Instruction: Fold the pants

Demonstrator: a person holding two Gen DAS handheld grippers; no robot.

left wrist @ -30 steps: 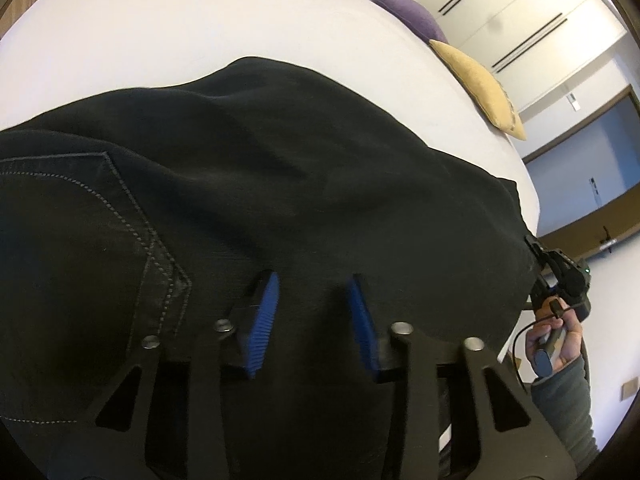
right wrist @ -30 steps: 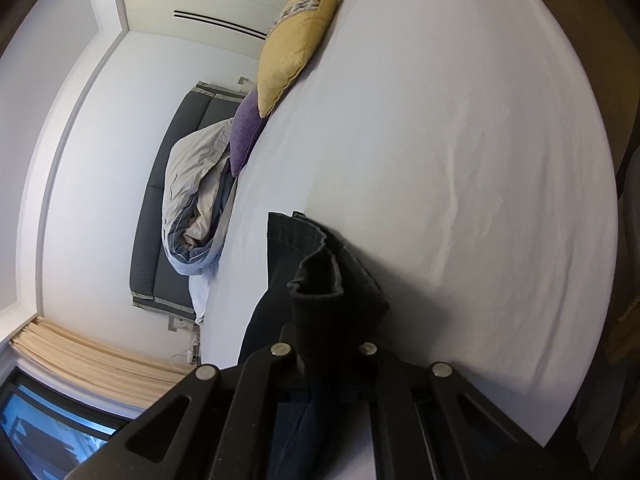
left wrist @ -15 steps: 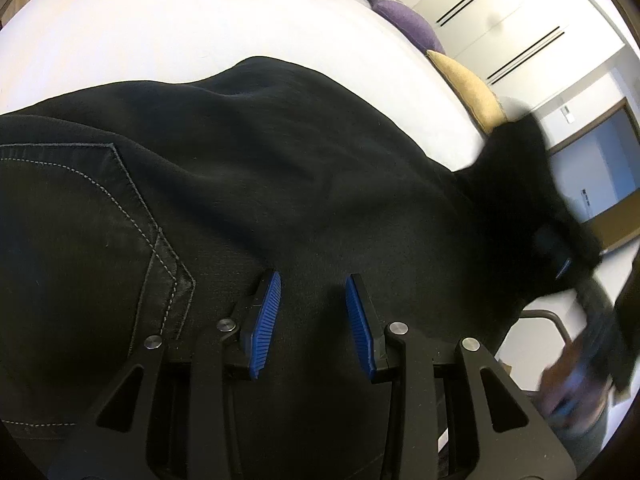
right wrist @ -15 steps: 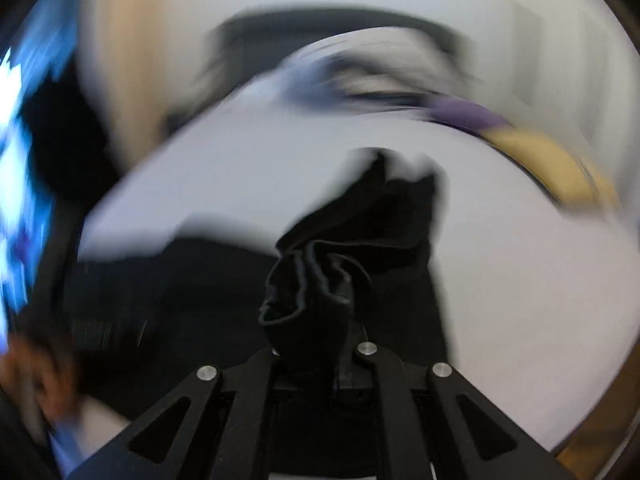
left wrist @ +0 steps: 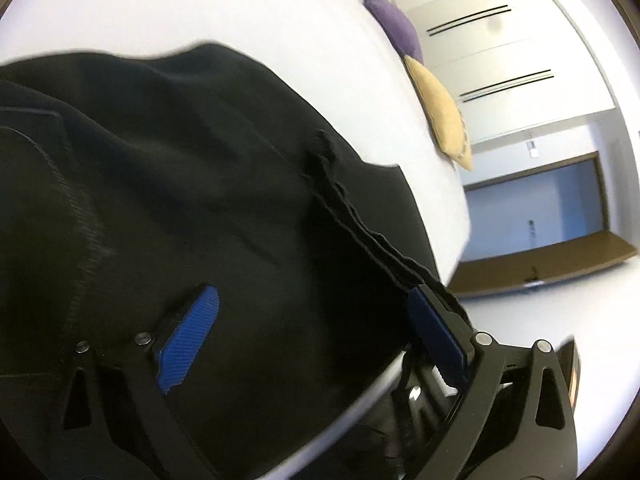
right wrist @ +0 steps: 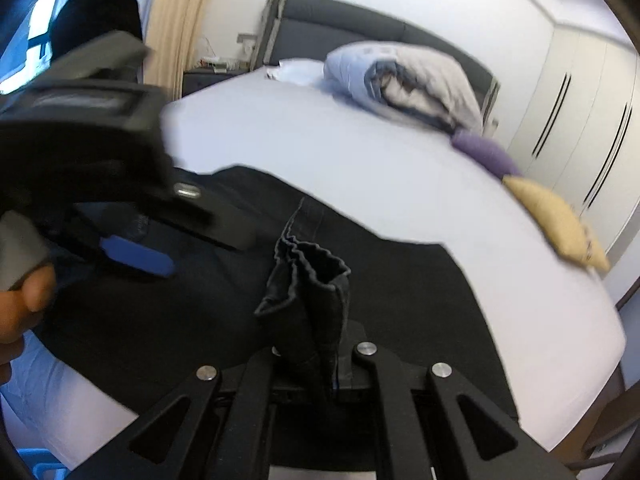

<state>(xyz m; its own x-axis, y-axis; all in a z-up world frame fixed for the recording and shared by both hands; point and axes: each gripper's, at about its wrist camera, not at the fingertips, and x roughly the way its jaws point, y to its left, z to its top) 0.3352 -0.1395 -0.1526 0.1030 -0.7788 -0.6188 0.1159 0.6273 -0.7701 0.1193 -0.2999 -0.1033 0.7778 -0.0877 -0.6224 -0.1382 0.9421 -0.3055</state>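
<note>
Black pants [left wrist: 208, 184] lie on the white bed [left wrist: 240, 12], doubled over, and the hem edge [left wrist: 360, 220] of the upper layer runs slantwise across them. My left gripper [left wrist: 312, 320] hovers over the cloth, its jaws opening wide; the blue pads [left wrist: 188, 336] grip nothing, and the right-hand pad sits beside the hem. In the right wrist view my right gripper [right wrist: 312, 354] is shut on the bunched hem [right wrist: 316, 280], holding it just above the pants [right wrist: 400, 300]. The left gripper [right wrist: 100, 152] shows there at the left, close by, held by a hand [right wrist: 24, 300].
A rolled grey duvet [right wrist: 400, 80] lies against the dark headboard [right wrist: 344, 24]. Purple [right wrist: 484, 154] and yellow [right wrist: 556, 220] cushions sit by the bed's right edge, with white wardrobe doors [right wrist: 580, 120] behind them. The bed's near edge [left wrist: 360, 400] runs just beneath my left gripper.
The right gripper has swung the pant hems across from the bed's side and over the upper part of the pants. The left gripper's jaws have spread from narrow to wide, and its view has rolled.
</note>
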